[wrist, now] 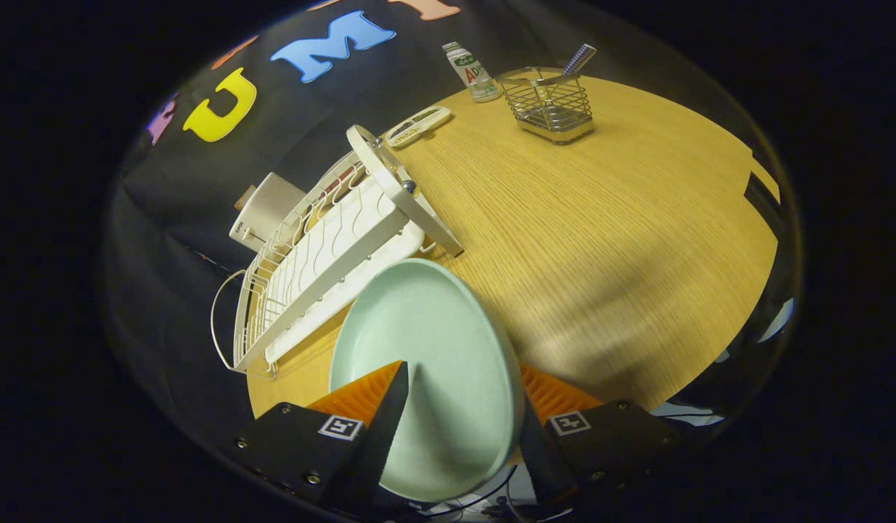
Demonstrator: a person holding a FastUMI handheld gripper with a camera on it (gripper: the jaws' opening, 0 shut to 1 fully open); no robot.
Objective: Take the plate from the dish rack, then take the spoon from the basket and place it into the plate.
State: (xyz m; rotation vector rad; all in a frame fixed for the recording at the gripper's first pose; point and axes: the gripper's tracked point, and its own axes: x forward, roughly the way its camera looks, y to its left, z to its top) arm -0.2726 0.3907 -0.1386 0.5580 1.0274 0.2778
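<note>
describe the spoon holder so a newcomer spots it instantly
On the round wooden table, look far beyond the tongs, which grip a pale green plate. Past the white dish rack stands a square chrome wire basket. It alone is see-through mesh, with a handle poking out.

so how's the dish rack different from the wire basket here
The dish rack is white, long and low, and stands just beyond the plate held in the tongs. The wire basket is bare metal, small and boxy, and stands far across the wooden table. The rack's slots look empty, while a spoon handle sticks up out of the basket. Both are open wire holders sitting on the table.
</note>
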